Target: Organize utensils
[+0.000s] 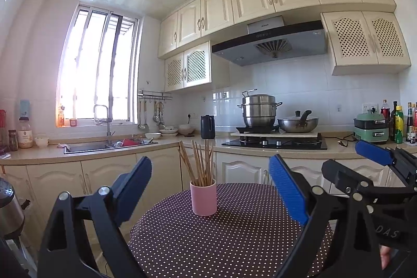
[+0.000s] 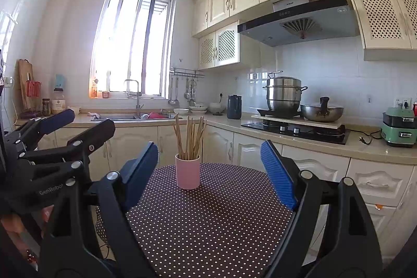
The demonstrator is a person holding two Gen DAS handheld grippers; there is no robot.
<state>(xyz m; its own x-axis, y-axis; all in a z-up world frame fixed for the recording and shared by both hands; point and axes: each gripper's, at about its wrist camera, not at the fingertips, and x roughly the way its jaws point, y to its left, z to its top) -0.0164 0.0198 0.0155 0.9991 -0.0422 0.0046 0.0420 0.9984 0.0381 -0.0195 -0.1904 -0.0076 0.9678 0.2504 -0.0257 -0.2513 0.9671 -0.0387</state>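
Note:
A pink cup point(image 1: 203, 199) point(image 2: 187, 173) stands upright on a round table with a dark polka-dot cloth point(image 1: 234, 239) point(image 2: 221, 220). Several wooden chopsticks point(image 1: 200, 160) point(image 2: 190, 137) stand fanned out in the cup. My left gripper point(image 1: 209, 160) point(image 2: 92, 117) is open, level, short of the cup, nothing between its blue pads. My right gripper point(image 2: 208, 146) point(image 1: 341, 155) hangs beside it on the right, also open and empty, facing the cup from the near side. A hand shows at the lower edge of each view.
Behind the table runs an L-shaped counter with a sink point(image 1: 109, 146), a black jug point(image 1: 207, 127), a hob with a steel steamer pot point(image 1: 258, 110) and a wok point(image 1: 298, 123), a green appliance point(image 1: 371, 128) and bottles. A steel kettle point(image 1: 9, 210) stands at the near left.

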